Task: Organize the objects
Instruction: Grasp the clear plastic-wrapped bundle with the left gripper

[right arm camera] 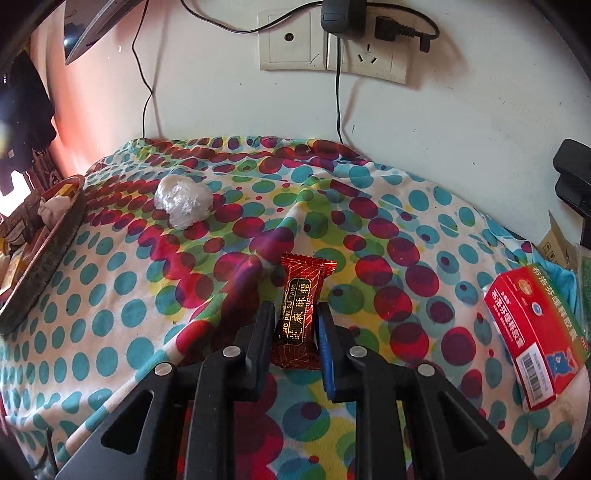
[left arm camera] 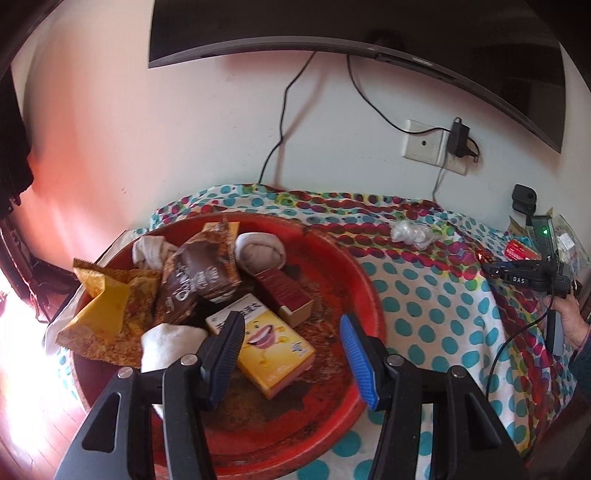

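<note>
Candy in a glossy red foil wrapper with gold lettering sits between the 2 fingers of the right hand-held gripper, which is closed to the wrapper's width with both pads against its sides; the sweet lies on the spotted cloth over the table. Just left of it a ridge of the cloth rises in a fold. Farther back-left rests a crumpled ball of clear plastic wrap, and well to the right a red and white cardboard medicine box lies flat.

Over on the left, the left hand-held gripper hangs wide open and empty above a round red tray with a worn, flaking surface. Below it lies a yellow carton; beyond are a dark red box, a brown snack bag, an orange foil packet and white rolled socks.

Behind the table stands a white wall with sockets, plugged cables and a dark screen.
</note>
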Action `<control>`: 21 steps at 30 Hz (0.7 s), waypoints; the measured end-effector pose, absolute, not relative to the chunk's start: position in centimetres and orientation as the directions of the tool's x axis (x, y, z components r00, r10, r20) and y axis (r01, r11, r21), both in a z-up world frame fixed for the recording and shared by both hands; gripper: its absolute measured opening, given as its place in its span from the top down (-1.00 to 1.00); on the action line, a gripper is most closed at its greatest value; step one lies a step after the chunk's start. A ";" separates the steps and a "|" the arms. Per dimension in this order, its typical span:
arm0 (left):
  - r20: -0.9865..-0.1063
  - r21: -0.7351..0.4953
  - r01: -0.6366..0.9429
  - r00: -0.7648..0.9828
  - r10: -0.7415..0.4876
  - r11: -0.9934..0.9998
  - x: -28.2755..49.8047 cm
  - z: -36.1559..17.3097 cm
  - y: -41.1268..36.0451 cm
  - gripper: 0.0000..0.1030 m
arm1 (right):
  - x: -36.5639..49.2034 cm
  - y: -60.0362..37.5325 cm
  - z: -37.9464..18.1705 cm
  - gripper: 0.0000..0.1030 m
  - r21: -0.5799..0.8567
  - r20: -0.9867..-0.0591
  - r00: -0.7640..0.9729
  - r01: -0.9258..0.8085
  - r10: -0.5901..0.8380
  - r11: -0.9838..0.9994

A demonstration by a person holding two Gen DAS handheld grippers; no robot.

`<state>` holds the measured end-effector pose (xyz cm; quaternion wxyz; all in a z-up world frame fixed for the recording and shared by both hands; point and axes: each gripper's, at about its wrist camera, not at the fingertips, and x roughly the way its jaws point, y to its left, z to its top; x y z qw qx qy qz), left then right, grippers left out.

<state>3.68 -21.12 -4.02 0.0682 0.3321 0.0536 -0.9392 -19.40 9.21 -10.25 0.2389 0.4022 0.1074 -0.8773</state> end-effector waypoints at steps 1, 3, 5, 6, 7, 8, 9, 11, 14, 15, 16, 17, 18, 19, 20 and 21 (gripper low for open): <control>-0.635 -0.055 0.133 -0.770 -0.068 -0.990 3.0 -3.7 -20.1 -0.08 | -18.8 9.2 -10.3 0.60 0.004 -0.757 -0.559 0.513 -0.338 -0.858; -0.641 -0.053 0.086 -0.767 -0.032 -0.995 1.4 -3.2 -17.9 -0.08 | -17.6 9.2 -10.3 0.60 0.007 -0.755 -0.556 0.525 -0.349 -0.851; -0.652 -0.070 0.039 -0.758 0.016 -0.997 -0.6 -2.9 -16.0 -0.17 | -16.6 9.3 -10.3 0.60 0.019 -0.755 -0.545 0.538 -0.364 -0.843; -0.663 -0.078 0.023 -0.747 0.035 -0.997 -1.9 -2.8 -15.0 -0.18 | -16.1 9.3 -10.5 0.60 0.027 -0.760 -0.535 0.542 -0.369 -0.840; -0.673 -0.083 0.011 -0.738 0.048 -0.996 -3.1 -2.8 -14.1 -0.21 | -15.9 9.3 -10.6 0.60 0.036 -0.763 -0.526 0.546 -0.376 -0.837; -0.685 -0.096 -0.010 -0.725 0.073 -0.995 -4.6 -2.8 -13.1 -0.24 | -15.5 9.4 -10.7 0.60 0.047 -0.767 -0.513 0.555 -0.386 -0.830; -0.696 -0.101 -0.020 -0.713 0.085 -0.995 -5.9 -3.0 -12.4 -0.30 | -15.2 9.4 -10.8 0.60 0.047 -0.768 -0.511 0.557 -0.387 -0.829; -0.721 -0.104 -0.048 -0.684 0.109 -0.993 -9.1 -3.3 -10.8 -0.33 | -14.8 9.3 -10.9 0.60 0.050 -0.774 -0.501 0.562 -0.388 -0.826; -0.759 -0.087 -0.062 -0.643 0.107 -0.994 -13.9 -4.2 -9.0 -0.34 | -14.9 9.4 -11.0 0.60 0.061 -0.779 -0.492 0.557 -0.389 -0.828; -0.773 -0.091 -0.064 -0.625 0.111 -0.994 -15.6 -4.6 -8.6 -0.34 | -14.9 9.3 -11.0 0.59 0.063 -0.779 -0.490 0.559 -0.391 -0.827; -0.783 -0.100 -0.062 -0.611 0.117 -0.993 -17.0 -4.9 -8.4 -0.34 | -14.9 9.3 -11.1 0.59 0.063 -0.779 -0.491 0.558 -0.390 -0.827; -0.792 -0.112 -0.059 -0.598 0.125 -0.992 -18.2 -5.3 -8.2 -0.34 | -14.9 9.3 -11.0 0.59 0.060 -0.780 -0.491 0.558 -0.388 -0.827; -0.800 -0.121 -0.051 -0.586 0.128 -0.991 -19.5 -5.7 -8.1 -0.34 | -14.8 9.2 -11.1 0.59 0.058 -0.781 -0.491 0.560 -0.387 -0.827; -0.812 -0.123 -0.033 -0.571 0.120 -0.992 -21.0 -6.2 -7.9 -0.34 | -14.9 9.3 -11.0 0.59 0.061 -0.780 -0.489 0.560 -0.390 -0.826; -0.820 -0.116 -0.028 -0.561 0.112 -0.993 -22.0 -6.5 -7.8 -0.34 | -14.9 9.3 -11.0 0.58 0.064 -0.780 -0.488 0.560 -0.391 -0.826; -0.827 -0.098 -0.025 -0.554 0.095 -0.995 -23.1 -6.8 -7.5 -0.34 | -14.9 9.3 -11.0 0.58 0.063 -0.780 -0.489 0.560 -0.390 -0.826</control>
